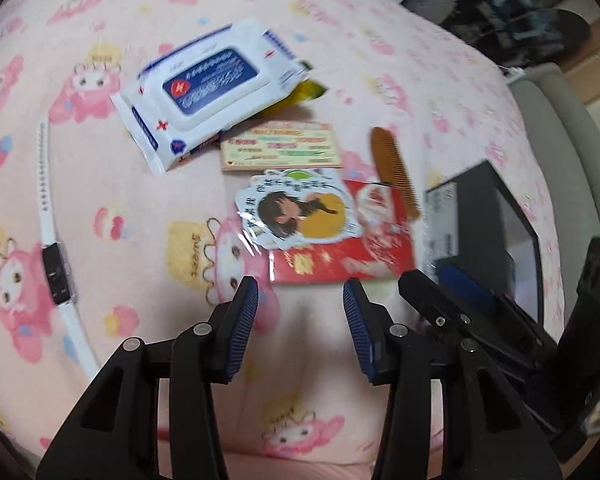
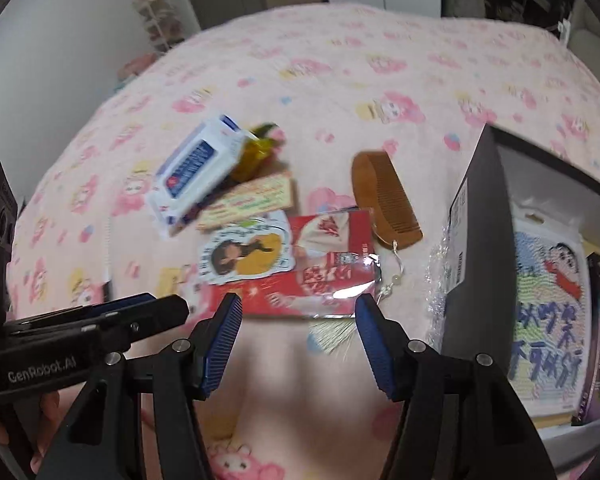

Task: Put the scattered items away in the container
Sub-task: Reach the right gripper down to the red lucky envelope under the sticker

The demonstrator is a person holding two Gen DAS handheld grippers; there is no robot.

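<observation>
Scattered items lie on a pink patterned bedspread (image 1: 140, 200): a white and blue wet-wipes pack (image 1: 208, 92), a yellow wrapper (image 1: 304, 94) under it, a pink card (image 1: 280, 146), a cartoon girl sticker (image 1: 296, 210), a red packet (image 1: 344, 248), a brown comb (image 1: 394, 168) and a white strap (image 1: 56, 256). A black box (image 2: 480, 240) stands at the right and holds a cartoon picture (image 2: 548, 304). My left gripper (image 1: 300, 300) is open and empty, just short of the red packet. My right gripper (image 2: 298, 316) is open and empty over the red packet's (image 2: 320, 276) near edge.
The right gripper's body (image 1: 500, 320) shows at the right in the left wrist view, beside the black box (image 1: 480, 220). The left gripper's body (image 2: 80, 320) shows at the left in the right wrist view. Room furniture lies beyond the bed's far edge.
</observation>
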